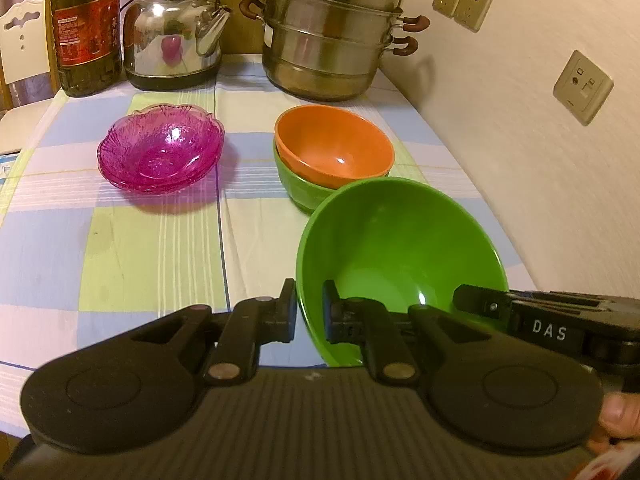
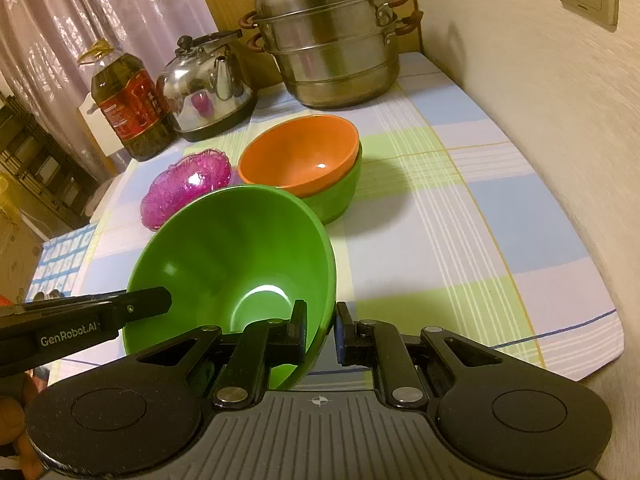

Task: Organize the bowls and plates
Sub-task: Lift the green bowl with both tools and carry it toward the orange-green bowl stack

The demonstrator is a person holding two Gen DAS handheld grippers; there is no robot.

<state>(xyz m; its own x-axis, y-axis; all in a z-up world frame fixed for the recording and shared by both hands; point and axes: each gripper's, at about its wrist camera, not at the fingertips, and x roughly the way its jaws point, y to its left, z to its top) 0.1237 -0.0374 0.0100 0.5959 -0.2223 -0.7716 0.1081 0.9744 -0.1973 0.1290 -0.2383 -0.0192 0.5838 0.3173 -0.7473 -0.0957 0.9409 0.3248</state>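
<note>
Both grippers are holding one green bowl (image 1: 400,248) by its rim, just short of the stacked pair: an orange bowl (image 1: 334,146) nested in a second green one (image 1: 298,188). The left gripper (image 1: 310,312) is pinching the bowl's left rim, one finger outside the wall and one inside, closed down to the wall's thickness. The right gripper (image 2: 320,330) is doing the same on the opposite rim, its fingers nearly together on the thin edge.

The bowl is looking like rigid, glossy plastic: probably light, unlikely to break, but slick, so a pinch on a sloping wall could slide. Gripping at the rim on two opposite sides is the sensible hold, keeping it from tipping.

It is hanging tilted, mouth toward the cameras, apparently clear of the checked surface (image 1: 160,248). Pink glass dishes (image 1: 160,150) are sitting well to the left, apart from the stack.
</note>
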